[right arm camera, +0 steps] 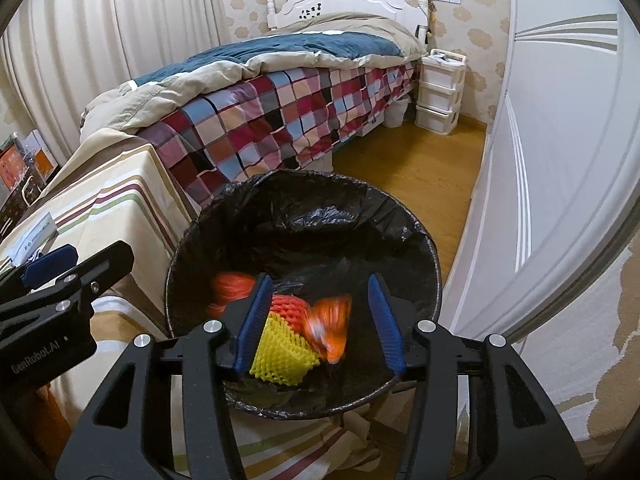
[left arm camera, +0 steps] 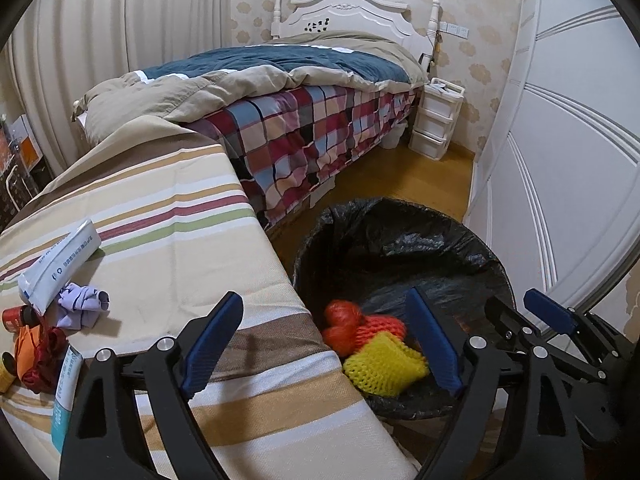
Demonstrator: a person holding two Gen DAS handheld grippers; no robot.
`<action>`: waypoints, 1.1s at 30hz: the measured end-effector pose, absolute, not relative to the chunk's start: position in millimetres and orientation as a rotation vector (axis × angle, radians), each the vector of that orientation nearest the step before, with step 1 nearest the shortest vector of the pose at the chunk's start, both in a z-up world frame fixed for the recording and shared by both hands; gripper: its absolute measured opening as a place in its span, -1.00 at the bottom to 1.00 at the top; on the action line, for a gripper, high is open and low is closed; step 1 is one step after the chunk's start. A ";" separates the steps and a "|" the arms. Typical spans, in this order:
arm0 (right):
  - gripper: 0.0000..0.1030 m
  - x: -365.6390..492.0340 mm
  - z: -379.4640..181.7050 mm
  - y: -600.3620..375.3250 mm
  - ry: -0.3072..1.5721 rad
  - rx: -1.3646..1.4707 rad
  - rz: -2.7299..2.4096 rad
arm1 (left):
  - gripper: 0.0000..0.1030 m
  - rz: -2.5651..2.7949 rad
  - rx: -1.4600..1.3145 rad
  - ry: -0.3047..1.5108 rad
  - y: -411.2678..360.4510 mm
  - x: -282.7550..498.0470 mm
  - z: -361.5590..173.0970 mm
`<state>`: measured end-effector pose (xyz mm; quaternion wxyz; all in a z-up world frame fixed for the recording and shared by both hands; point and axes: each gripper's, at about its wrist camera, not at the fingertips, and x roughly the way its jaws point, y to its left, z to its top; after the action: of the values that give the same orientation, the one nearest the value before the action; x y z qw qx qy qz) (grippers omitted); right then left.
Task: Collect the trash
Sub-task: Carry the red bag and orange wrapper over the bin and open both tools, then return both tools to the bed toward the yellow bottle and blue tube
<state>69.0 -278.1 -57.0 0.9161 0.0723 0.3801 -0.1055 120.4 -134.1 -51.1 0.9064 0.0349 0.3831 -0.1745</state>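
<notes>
Both grippers are over the bin (right arm camera: pixel 424 248) now, pointing down into its black liner. My right gripper (right arm camera: pixel 320 320) stands open with nothing in it; just ahead of its fingers and below them, a blurred orange scrap (right arm camera: pixel 332 328) looks to be dropping free into the bin. My left gripper (left arm camera: pixel 320 344) is spread wide and empty too, one finger over the striped table (left arm camera: pixel 180 208), the other over the bin.

Down in the bin, right under the right gripper, I've got a yellow foam net (right arm camera: pixel 284 356), a red foam net (right arm camera: pixel 290 308) and an orange mesh wad (left arm camera: pixel 342 314) behind it. So a few pieces are in, I'd say.

Plenty left, though. Off to the left of my left gripper, on the table: a white packet (left arm camera: pixel 60 260), a crumpled purple wrap (left arm camera: pixel 80 304), a small red can (left arm camera: pixel 18 316), an orange-and-red bundle (left arm camera: pixel 38 356) and a blue-and-white pack (left arm camera: pixel 66 396) at the near edge. I reckon we're around the halfway mark, and the table side is next.
</notes>
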 end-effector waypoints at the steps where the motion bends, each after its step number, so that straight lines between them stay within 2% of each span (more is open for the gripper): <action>1: 0.00 68.6 -56.4 -278.1 0.780 0.148 -0.221 | 0.63 -0.361 0.071 0.790 -133.6 120.3 -50.4; 6: 0.08 66.7 -52.8 -277.8 0.775 0.146 -0.231 | 0.64 -0.353 0.052 0.789 -128.7 121.5 -47.9; 16: 0.11 64.0 -47.9 -271.8 0.771 0.147 -0.224 | 0.64 -0.292 0.058 0.770 -104.4 109.9 -40.5; 33: 0.12 67.5 -36.9 -189.0 0.780 0.090 -0.066 | 0.64 -0.119 0.012 0.748 -5.0 86.7 -26.6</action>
<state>67.5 -189.0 -36.9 0.9234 0.0437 0.3800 -0.0322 86.7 -5.0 -26.6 0.9291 0.0059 0.3651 -0.0579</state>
